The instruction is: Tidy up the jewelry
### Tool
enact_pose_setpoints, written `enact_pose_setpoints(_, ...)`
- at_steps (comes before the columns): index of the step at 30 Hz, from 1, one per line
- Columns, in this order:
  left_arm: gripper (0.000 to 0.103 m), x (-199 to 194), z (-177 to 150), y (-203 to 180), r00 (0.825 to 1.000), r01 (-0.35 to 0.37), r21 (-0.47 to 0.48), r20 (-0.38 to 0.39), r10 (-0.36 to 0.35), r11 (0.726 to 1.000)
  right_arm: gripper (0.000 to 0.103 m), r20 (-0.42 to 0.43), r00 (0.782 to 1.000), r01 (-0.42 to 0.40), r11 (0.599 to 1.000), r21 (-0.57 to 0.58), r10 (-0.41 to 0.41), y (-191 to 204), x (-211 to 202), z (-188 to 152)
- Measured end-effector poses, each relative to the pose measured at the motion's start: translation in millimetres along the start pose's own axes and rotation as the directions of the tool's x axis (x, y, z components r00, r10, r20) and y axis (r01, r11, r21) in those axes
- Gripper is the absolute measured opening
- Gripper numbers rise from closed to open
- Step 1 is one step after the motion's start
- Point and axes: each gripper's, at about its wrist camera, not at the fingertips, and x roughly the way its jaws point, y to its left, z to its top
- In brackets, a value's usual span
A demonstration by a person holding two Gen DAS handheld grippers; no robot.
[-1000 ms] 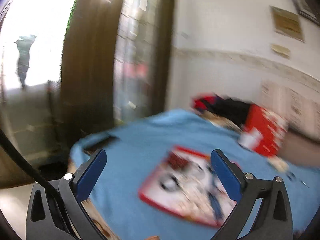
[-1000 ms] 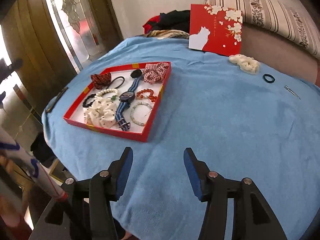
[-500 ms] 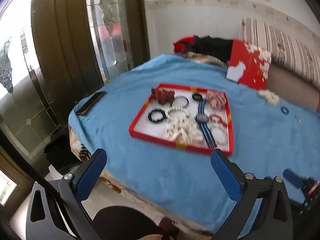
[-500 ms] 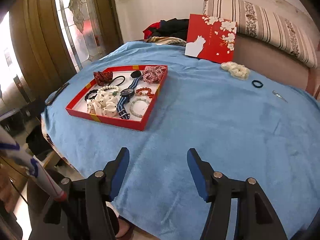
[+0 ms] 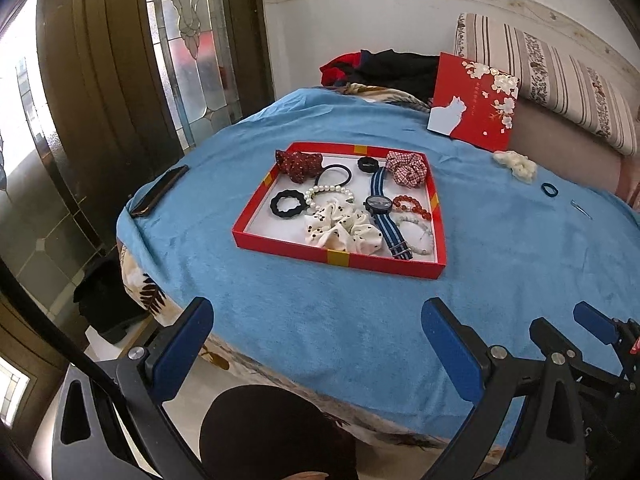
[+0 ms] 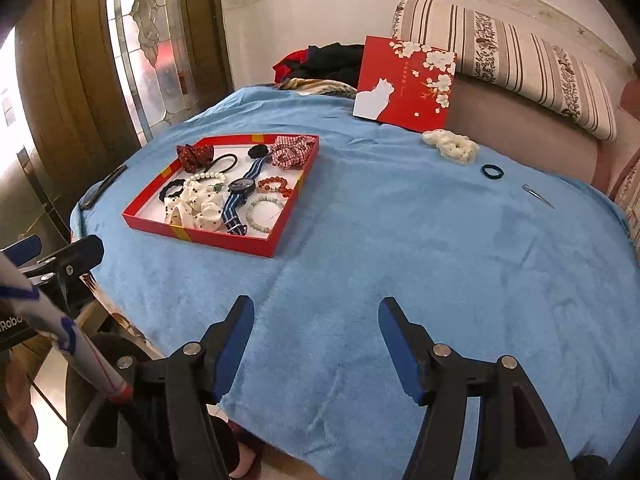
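A red tray (image 5: 338,258) (image 6: 224,240) on the blue-covered table holds scrunchies, hair ties, bead bracelets and a striped-strap watch (image 5: 378,203) (image 6: 242,186). Outside it, at the far right, lie a cream scrunchie (image 5: 516,164) (image 6: 452,146), a dark hair tie (image 5: 549,189) (image 6: 492,171) and a metal hair clip (image 5: 580,208) (image 6: 538,196). My left gripper (image 5: 316,344) is open and empty at the near table edge. My right gripper (image 6: 316,336) is open and empty over the near cloth; it also shows in the left wrist view (image 5: 592,320).
A red lid with a white cat (image 5: 474,104) (image 6: 406,84) leans against the striped sofa cushion (image 6: 512,60). A dark phone (image 5: 160,190) lies at the table's left edge. Clothes are piled at the back (image 5: 384,68). A glass door stands left.
The left gripper swung from facing the door to facing the table and tray, then steadied. The right gripper drew back slightly; the left gripper's tip now shows at its left edge.
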Motion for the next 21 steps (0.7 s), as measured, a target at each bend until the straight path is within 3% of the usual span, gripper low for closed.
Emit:
enact_pose_setpoints(11, 0.103, 34, 3, 10, 0.999, 0.015, -0.001, -0.05, -0.015, 1.0, 0.071, -0.043, 0.998, 0.039, 0.999, -0.009, -0.039, 10, 25, 10)
enact_pose_setpoints(17, 0.103, 59, 10, 26, 0.995, 0.044, -0.057, -0.085, -0.048, 0.997, 0.071, -0.052, 0.997, 0.057, 0.998, 0.001, -0.056, 12, 37, 23)
enact_pose_setpoints(21, 0.103, 75, 14, 29, 0.995, 0.028, -0.045, -0.092, -0.032, 0.999, 0.071, -0.059, 0.996, 0.064, 0.998, -0.018, -0.065, 17, 47, 29)
